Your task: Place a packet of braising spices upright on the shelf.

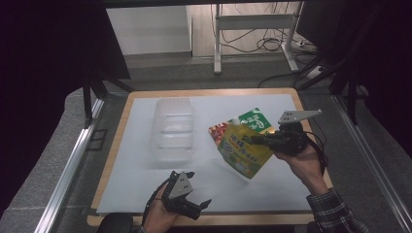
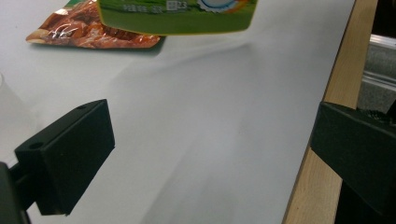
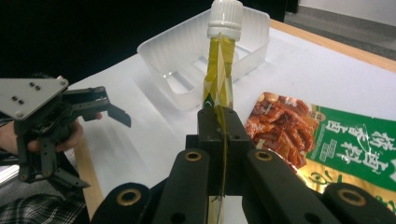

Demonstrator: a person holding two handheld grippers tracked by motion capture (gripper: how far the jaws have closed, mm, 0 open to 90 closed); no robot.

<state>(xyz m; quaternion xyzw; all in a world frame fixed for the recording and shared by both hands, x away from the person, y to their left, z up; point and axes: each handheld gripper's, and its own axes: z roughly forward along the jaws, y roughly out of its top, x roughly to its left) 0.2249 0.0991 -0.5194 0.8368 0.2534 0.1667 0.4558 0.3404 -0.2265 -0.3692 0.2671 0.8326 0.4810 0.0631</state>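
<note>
The desk [image 1: 145, 194] is seen from above; it is viewed low and close from each hand-held gripper; the yellow pouch [image 1: 243, 148] is shared.

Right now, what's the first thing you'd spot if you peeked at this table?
The yellow-green spouted pouch jumps out first: the right gripper pinches its edge and holds it up off the white sheet, right of the middle. Behind and beneath it a flat snack packet with a green and red print lies on the sheet. To the left sits a clear plastic tub, and the left gripper waits open near the front edge.
</note>
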